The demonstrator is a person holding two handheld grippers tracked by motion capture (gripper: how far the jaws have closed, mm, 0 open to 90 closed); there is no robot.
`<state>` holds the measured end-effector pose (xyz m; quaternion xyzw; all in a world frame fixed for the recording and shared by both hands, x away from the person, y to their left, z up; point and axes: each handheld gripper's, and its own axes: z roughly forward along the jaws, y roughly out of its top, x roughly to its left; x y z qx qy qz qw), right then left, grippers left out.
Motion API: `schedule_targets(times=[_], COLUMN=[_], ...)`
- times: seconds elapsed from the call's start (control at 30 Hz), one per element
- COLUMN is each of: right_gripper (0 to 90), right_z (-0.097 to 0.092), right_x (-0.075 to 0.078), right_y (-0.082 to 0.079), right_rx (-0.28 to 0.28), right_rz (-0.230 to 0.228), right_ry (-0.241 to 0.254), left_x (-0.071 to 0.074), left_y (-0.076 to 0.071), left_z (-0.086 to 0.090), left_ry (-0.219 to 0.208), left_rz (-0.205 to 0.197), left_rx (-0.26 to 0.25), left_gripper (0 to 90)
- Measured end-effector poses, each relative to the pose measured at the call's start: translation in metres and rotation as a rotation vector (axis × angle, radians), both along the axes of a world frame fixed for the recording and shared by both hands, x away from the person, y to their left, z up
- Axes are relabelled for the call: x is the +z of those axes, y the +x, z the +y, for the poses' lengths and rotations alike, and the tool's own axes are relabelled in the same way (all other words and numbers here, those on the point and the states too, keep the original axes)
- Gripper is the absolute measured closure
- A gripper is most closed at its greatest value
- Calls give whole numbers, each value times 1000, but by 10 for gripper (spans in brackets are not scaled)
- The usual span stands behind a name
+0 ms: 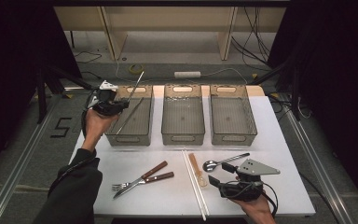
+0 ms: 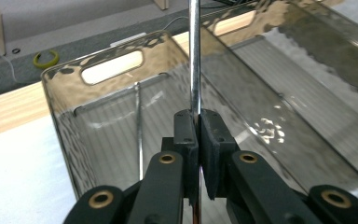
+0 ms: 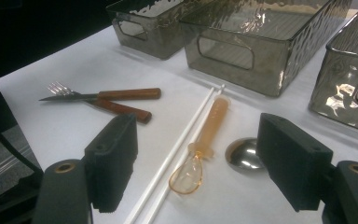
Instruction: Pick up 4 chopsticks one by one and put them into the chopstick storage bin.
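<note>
Left arm, dark-sleeved, stretched forward with the left gripper [image 1: 121, 104] raised, jaws clamped on a thin metal rod [image 2: 195, 56]; right gripper [image 1: 213, 182] low near the table's front edge, jaws wide apart.

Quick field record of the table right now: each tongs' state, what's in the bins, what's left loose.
left tongs: shut on metal chopstick, over left bin
left bin contents: one metal chopstick inside
middle bin: nothing seen inside
right bin: nothing seen inside
right tongs: open, holding nothing, above amber spoon
loose on table: fork, knife, white chopsticks, metal spoon
</note>
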<state>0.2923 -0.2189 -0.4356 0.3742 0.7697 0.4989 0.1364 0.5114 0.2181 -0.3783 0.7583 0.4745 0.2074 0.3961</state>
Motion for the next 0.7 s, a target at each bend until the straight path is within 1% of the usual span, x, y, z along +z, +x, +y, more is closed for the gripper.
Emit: schedule_targets(times=[0.1,0.13,0.17,0.2,0.23,0.27,0.37,0.43,0.5,0.7], right_gripper=[303,303,303,303,303,303,303,303,303,303], right_z=[0,0,0,0,0,0,0,0,0,1], right_x=[0,0,0,0,0,0,0,0,0,0], right_y=[0,0,0,0,0,0,0,0,0,0], right_rx=[4,5,4,3,4,4,7,12,13,14], right_rz=[-1,-1,0,1,0,1,2,-2,0,-4], right_ry=[1,1,2,3,4,5,5,3,3,4], left_x=[-7,-9,-11,-11,-12,-14,-17,-20,-23,-33], left_y=[7,8,9,10,11,13,16,16,16,16], left_z=[3,4,3,3,4,5,6,6,6,9], left_ry=[-10,-28,-26,-5,-5,-14,2,-4,14,18], left_rz=[17,26,26,24,24,30,32,37,41,49], left_rx=[17,18,19,21,27,32,37,39,38,43], left_gripper=[851,851,851,851,851,851,851,851,850,849])
